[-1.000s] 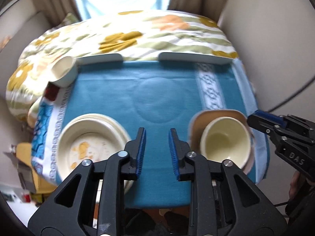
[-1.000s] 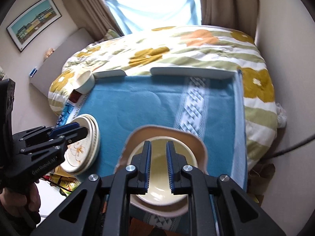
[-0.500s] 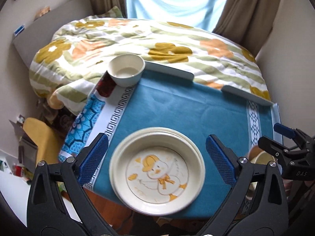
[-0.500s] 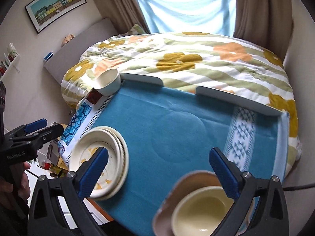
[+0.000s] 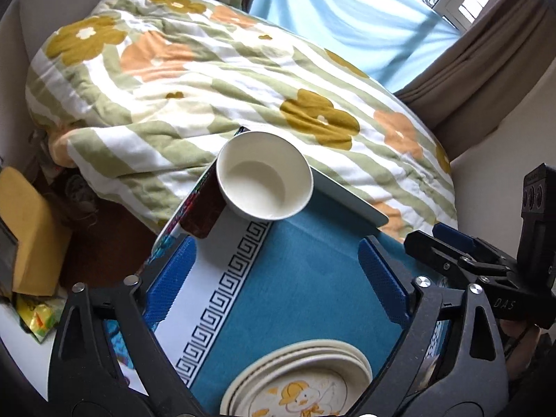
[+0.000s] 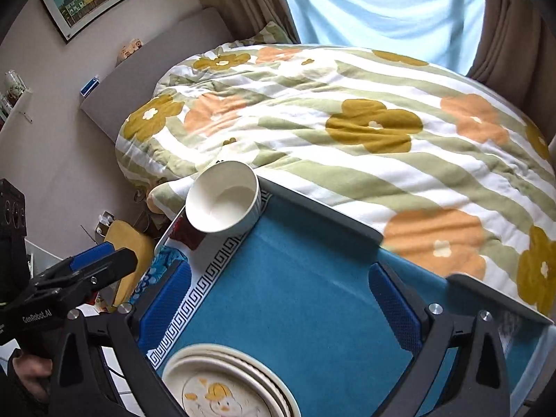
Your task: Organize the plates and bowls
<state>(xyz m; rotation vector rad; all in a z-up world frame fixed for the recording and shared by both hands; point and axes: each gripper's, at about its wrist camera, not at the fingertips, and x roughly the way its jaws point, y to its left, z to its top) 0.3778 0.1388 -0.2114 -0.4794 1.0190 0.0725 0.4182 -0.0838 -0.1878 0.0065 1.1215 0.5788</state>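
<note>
A white bowl [image 5: 264, 175] stands empty at the far left corner of the blue table mat [image 5: 305, 278]; it also shows in the right wrist view [image 6: 224, 196]. A stack of cream plates with a duck picture [image 5: 299, 382] lies at the near edge, also in the right wrist view [image 6: 226, 385]. My left gripper [image 5: 278, 278] is open and empty, above the mat between plates and bowl. My right gripper [image 6: 278, 305] is open and empty, also short of the bowl. The tan plate with its bowl is out of view.
A bed with a flowered duvet [image 6: 347, 121] lies just behind the table. A raised grey rail [image 6: 312, 215] runs along the table's far edge. A dark red object [image 5: 203, 212] sits beside the bowl. A yellow box [image 5: 27, 229] is on the floor at left.
Both grippers went from nearly shut to wide open, then moved forward and left toward the white bowl. The plate stack slid to the bottom of both views; the tan plate left view.
</note>
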